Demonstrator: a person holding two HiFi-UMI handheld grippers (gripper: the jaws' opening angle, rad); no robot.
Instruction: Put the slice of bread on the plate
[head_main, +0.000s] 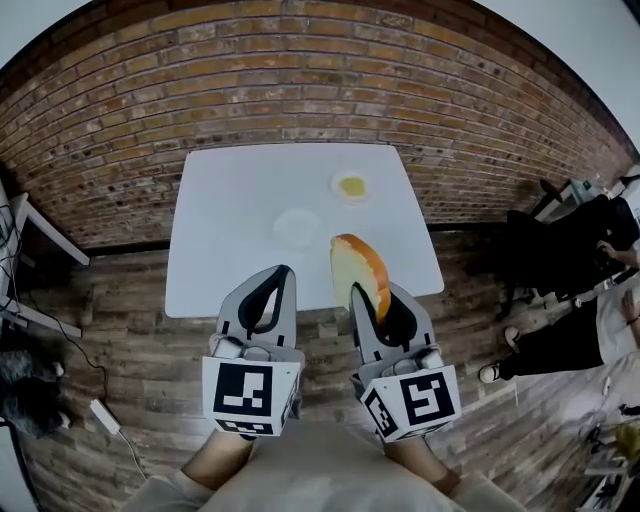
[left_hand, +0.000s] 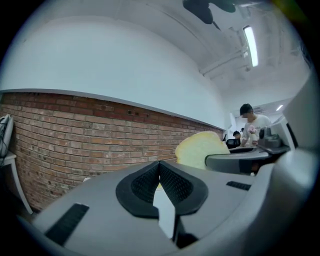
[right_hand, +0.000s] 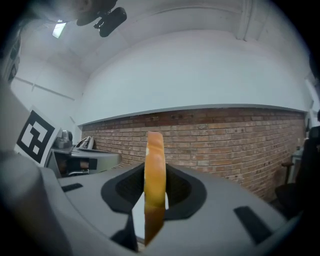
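- Task status: the pickup is done and the placing is not. The slice of bread with pale crumb and orange-brown crust (head_main: 358, 272) is held in the air, not on any plate.
- Right gripper (head_main: 372, 300): the jaws are narrowly apart and clamped on the slice. It stands upright on edge between the pads, crust towards the camera in the right gripper view.
- Left gripper (head_main: 280, 275): the jaws are closed tip to tip with nothing between them. It sits level beside the right one.
- Position: in the head view the slice is at the near edge of the white rectangular desk (head_main: 220, 230), well short of the target.
- Target: an empty round white plate (head_main: 297, 227) lies mid-desk. A second small white dish with a yellow item (head_main: 351, 186) lies further back.
- Remaining, in my judgement: carry the slice over the empty plate, lay it flat and let go.
- Surface: the desk is otherwise bare and evenly lit.
- Room: a red brick wall (head_main: 300, 70) stands behind the desk and the wood-plank floor (head_main: 130, 330) lies below. Seated persons are at the right edge.
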